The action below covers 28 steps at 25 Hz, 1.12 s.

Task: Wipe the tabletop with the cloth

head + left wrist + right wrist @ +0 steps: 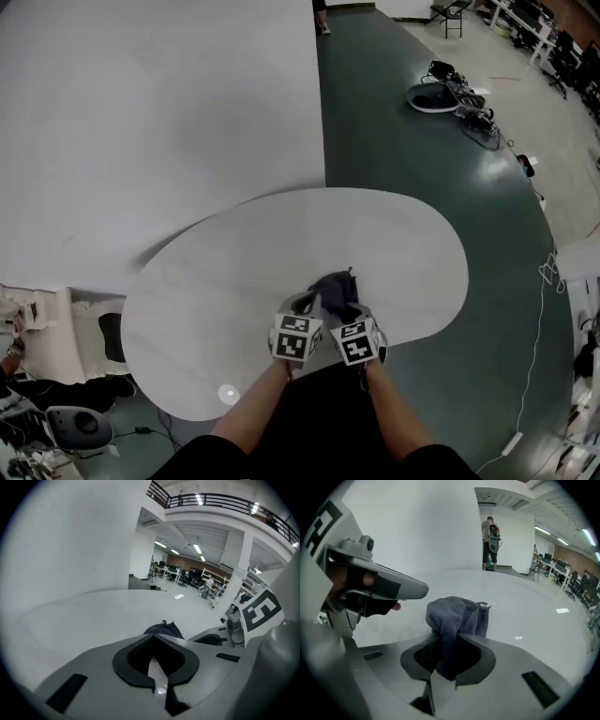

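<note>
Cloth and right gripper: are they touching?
Touching. The right gripper view shows the cloth pinched between the jaws of the right gripper, bunched up above them.

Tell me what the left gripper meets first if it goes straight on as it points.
Likely the cloth, bunched just ahead of the left gripper; depth is unclear. Beyond it, bare tabletop.

I read no text, brand, number or sign anywhere. Only black-and-white square code patterns: on left cube (296, 337) of left tool (307, 302), on right cube (356, 342) of right tool (343, 305). Patterns, not letters.
</note>
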{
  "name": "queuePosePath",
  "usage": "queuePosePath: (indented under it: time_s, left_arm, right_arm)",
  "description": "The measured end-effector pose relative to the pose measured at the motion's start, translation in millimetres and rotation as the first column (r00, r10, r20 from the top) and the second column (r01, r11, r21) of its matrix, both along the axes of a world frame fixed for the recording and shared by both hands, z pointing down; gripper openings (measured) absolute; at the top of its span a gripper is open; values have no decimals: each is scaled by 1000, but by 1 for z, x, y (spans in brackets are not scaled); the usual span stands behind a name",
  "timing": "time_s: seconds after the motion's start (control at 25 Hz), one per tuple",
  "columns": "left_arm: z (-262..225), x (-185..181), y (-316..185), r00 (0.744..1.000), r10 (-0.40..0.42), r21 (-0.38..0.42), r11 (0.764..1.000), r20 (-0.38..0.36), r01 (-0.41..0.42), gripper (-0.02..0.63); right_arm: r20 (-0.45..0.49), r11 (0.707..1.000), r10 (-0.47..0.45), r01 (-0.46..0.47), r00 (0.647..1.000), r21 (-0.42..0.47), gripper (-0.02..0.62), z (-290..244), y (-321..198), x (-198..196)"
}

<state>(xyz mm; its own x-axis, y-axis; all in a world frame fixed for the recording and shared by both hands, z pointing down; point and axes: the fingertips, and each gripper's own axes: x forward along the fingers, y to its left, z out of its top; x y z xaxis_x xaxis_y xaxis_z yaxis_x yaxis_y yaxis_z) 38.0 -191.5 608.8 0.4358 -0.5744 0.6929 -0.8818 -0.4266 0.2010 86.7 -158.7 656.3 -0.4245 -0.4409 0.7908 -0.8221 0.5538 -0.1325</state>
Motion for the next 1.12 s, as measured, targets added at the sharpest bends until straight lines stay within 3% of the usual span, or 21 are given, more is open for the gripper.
queuePosePath:
  time_s: [0.16, 0.36, 0.6, 0.72, 0.88, 1.12]
  left_arm:
    - [1, -10, 1, 1000, -14, -3, 1000, -13, 14, 6]
    - [3, 22, 4, 998, 51, -13, 999, -35, -51, 6]
    - [2, 68, -1, 992, 119, -12, 993, -43, -119, 6]
    - [1, 77, -5, 992, 116, -14, 993, -38, -117, 6]
    - [2, 75, -11, 996, 81, -17, 997, -24, -81, 6]
    - [4, 56, -20, 999, -38, -26, 999, 4, 38, 6]
  right_arm:
    - [-4, 1000, 15, -15, 1000, -12, 61, 2, 9, 24]
    - [-63, 991, 134, -134, 989, -7, 61, 4, 23, 119]
    - [-117, 938, 346, -347, 931, 13, 61, 5, 28, 231]
    - [-145, 913, 405, -408, 903, 10, 61, 6, 26, 271]
    - [-191, 925, 375, -381, 907, 8, 61, 4, 1, 283]
    - [-177, 981, 191, -194, 966, 3, 61, 4, -60, 234]
